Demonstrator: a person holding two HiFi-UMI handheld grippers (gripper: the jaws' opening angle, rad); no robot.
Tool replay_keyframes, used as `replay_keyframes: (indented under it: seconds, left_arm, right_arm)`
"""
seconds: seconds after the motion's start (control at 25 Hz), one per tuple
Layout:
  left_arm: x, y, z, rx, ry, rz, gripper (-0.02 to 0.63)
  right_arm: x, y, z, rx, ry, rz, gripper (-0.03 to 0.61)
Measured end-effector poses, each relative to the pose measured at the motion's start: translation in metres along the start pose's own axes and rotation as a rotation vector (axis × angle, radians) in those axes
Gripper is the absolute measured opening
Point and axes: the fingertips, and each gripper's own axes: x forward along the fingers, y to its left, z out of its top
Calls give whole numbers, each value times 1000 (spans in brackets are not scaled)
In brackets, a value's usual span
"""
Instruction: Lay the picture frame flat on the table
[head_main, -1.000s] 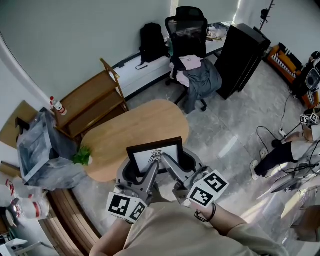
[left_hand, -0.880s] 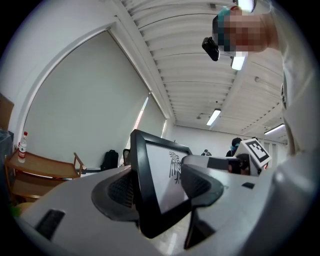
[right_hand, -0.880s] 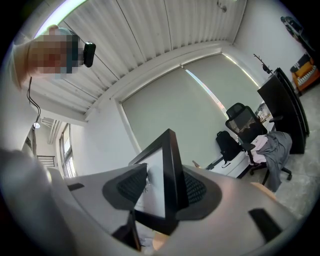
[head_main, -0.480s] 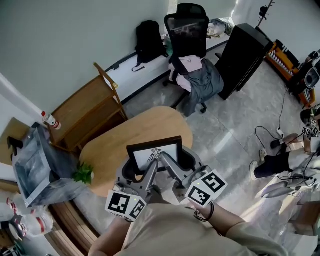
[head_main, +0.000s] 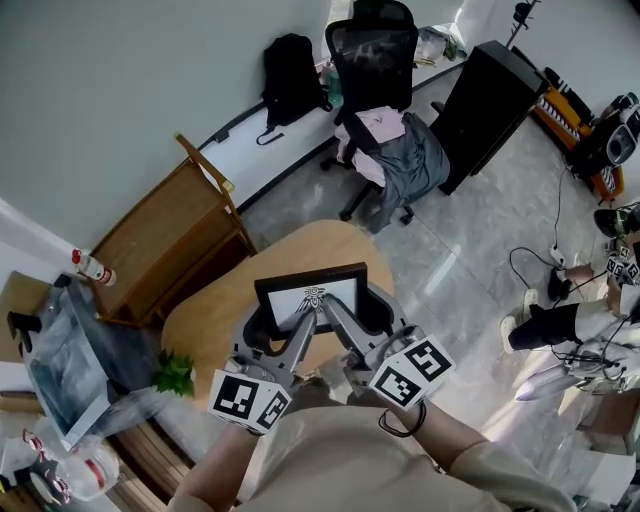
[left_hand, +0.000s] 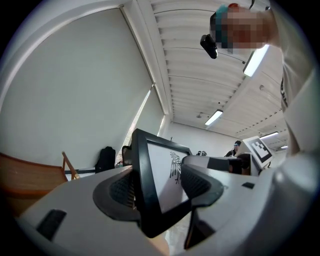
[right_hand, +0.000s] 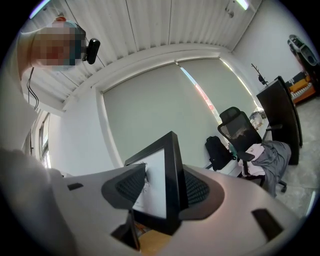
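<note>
Picture frame, black-edged around a white print, is standing upright over the near edge of the wooden table in the head view. In the left gripper view, the left gripper is clamping the frame's lower corner. In the right gripper view, the right gripper, whose jaws have just been opening, is pressing its pads on the frame's front and back.

left tongs and right tongs level, side by side, both on the picture frame, right jaws just widening
</note>
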Motion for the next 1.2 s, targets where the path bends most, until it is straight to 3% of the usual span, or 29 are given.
replay_keyframes:
  seconds: [0.32,0.72,1.2]
  left_arm:
    - [40,18,-11,-37,35,-3,265]
    - [106,45,-36,-74,72,63,265]
    - [205,110,-102,-130,101,92,265]
  right_arm:
    - [22,-39,2,-6,19,-59,192]
    - [58,-108,0,7,60,-39,194]
    - [125,-222,-36,-12,103,-89,201]
